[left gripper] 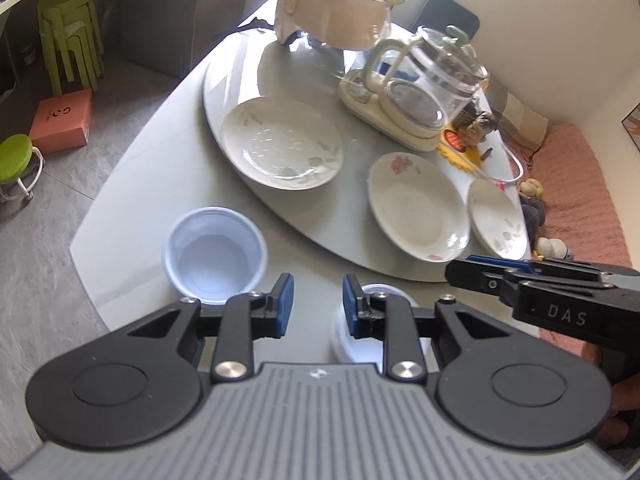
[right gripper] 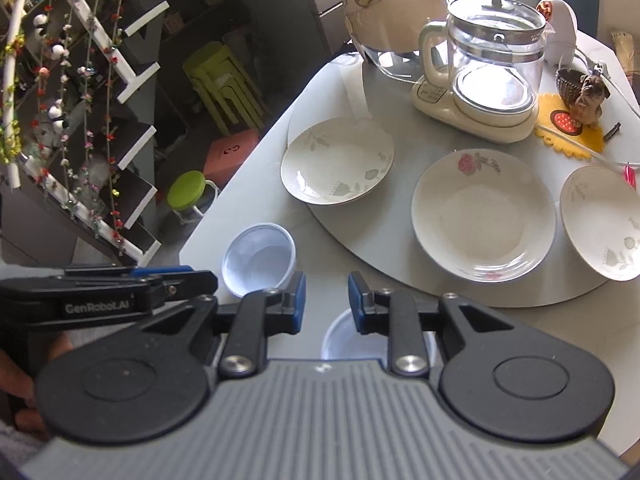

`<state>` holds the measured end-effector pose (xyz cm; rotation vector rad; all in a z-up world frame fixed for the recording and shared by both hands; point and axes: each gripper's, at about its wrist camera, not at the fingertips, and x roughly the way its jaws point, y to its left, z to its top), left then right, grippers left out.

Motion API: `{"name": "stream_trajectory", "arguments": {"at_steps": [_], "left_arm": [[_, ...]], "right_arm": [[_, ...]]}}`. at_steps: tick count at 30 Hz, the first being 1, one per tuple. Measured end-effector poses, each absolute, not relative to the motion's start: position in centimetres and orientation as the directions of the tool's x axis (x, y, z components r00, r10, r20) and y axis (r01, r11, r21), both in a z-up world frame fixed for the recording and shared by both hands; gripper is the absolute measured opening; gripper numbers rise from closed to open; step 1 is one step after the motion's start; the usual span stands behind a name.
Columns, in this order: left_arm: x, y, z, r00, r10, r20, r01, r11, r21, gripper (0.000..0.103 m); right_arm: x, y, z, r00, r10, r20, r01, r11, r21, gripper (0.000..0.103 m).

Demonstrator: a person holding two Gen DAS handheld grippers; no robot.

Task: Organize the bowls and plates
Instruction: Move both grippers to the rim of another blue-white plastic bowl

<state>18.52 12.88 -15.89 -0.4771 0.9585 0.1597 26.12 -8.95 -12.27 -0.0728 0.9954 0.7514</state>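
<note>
Three white floral plates lie on the grey turntable (left gripper: 240, 60): a leaf-patterned plate (left gripper: 282, 142) (right gripper: 338, 160) at the left, a rose-patterned plate (left gripper: 418, 206) (right gripper: 484, 216) in the middle, and a smaller leaf-patterned plate (left gripper: 498, 218) (right gripper: 604, 222) at the right. Two white plastic bowls stand on the table's near edge: one (left gripper: 216, 256) (right gripper: 260, 258) at the left, one (left gripper: 376, 332) (right gripper: 360, 336) partly hidden under the grippers. My left gripper (left gripper: 318, 306) is open and empty above the near edge. My right gripper (right gripper: 326, 302) is open and empty beside it.
A glass kettle on a cream base (left gripper: 420, 84) (right gripper: 484, 68) and a bear-shaped food cover (left gripper: 336, 4) (right gripper: 396, 12) stand at the back of the turntable. A dog figurine (right gripper: 588, 96) sits on a yellow mat. Green stools (left gripper: 70, 36) and an orange box (left gripper: 62, 120) are on the floor at the left.
</note>
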Motion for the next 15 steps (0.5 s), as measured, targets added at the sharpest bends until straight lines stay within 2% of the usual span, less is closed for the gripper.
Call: {"name": "stream_trajectory", "arguments": {"at_steps": [6,7,12,15], "left_arm": [[18.1,17.6,-18.6,0.565,-0.108,-0.818,-0.347,0.868,-0.355,0.03],[18.1,18.4,-19.3,0.561,-0.111,-0.82,-0.355,0.863,-0.36,0.033],[18.6,22.0,-22.4,0.539,-0.125,-0.833,-0.385,0.843,-0.376,0.034],[19.0,23.7,-24.0,0.536,-0.129,-0.834,-0.388,0.84,-0.38,0.042]], "right_arm": [[25.8,-5.7,-13.4,0.316,0.5,-0.806,-0.583,0.773,0.25,0.028],[25.7,-5.1,-13.5,0.329,0.493,-0.805,-0.587,0.775,0.234,0.028],[25.4,-2.1,-14.4,0.386,0.432,-0.815,-0.591,0.794,0.141,0.028],[25.5,-0.7,-15.3,0.39,0.406,-0.827,-0.584,0.803,0.118,0.027]]}}
